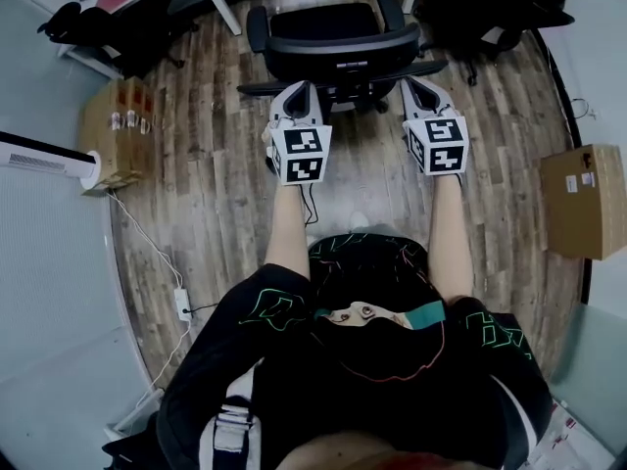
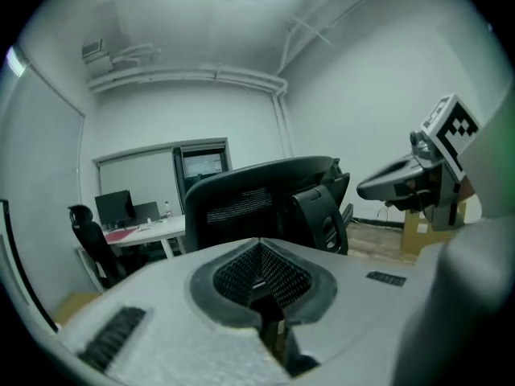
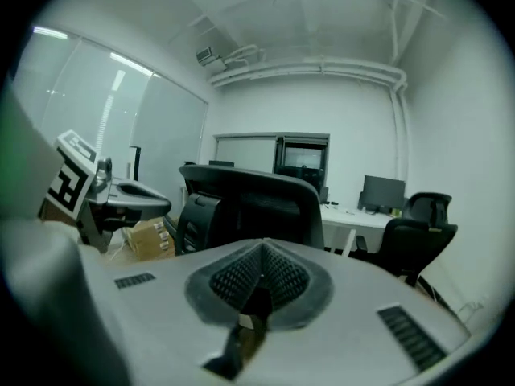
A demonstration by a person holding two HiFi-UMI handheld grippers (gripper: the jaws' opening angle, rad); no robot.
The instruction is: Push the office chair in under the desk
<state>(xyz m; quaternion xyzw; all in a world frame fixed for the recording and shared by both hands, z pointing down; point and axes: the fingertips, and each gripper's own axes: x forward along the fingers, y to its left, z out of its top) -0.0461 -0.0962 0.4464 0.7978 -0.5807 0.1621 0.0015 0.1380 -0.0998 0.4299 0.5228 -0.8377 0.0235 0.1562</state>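
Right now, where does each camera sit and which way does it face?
Head view: on the person's head, facing steeply down at the office chair; forearms, left gripper, right gripper show.
Left gripper view: on the left gripper, facing the chair's back; own shut jaws, right gripper show.
Right gripper view: on the right gripper, facing chair and desk; own shut jaws, left gripper show.
Shared: all three see the chair.
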